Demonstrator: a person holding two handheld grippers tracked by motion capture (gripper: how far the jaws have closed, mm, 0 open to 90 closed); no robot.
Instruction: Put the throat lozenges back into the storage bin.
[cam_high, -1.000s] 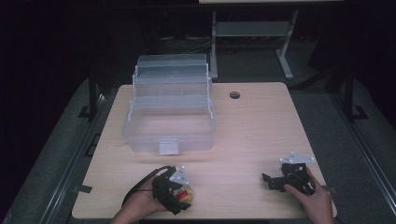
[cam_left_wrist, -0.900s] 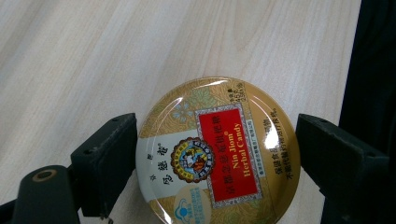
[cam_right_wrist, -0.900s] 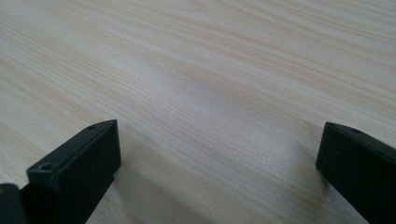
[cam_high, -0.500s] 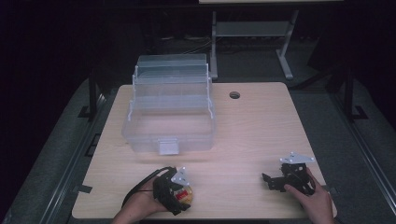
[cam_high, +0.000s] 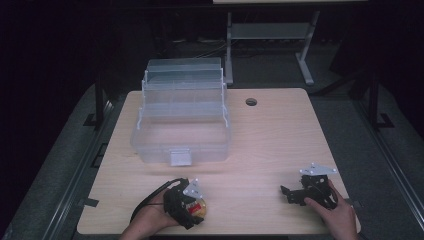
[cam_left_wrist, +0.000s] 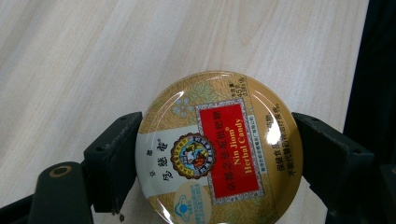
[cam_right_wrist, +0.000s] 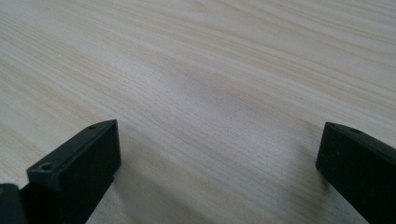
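A round gold candy tin (cam_left_wrist: 219, 149) with a red label lies flat on the wooden table (cam_high: 280, 135) near the front left edge. My left gripper (cam_left_wrist: 217, 161) is shut on it, one black jaw pressed against each side of the rim. In the high view the tin (cam_high: 200, 209) peeks out from under the left gripper (cam_high: 192, 206), which a hand holds. My right gripper (cam_high: 286, 193) rests low at the front right, held by the other hand. Its jaws stand wide apart over bare wood, so the right gripper (cam_right_wrist: 217, 154) is open with nothing between them.
A clear plastic tiered box (cam_high: 180, 125) stands open at the back left of the table, its latch facing me. A round cable hole (cam_high: 251, 102) sits at the back centre. Dark floor and a metal stand (cam_high: 270, 35) lie beyond the table.
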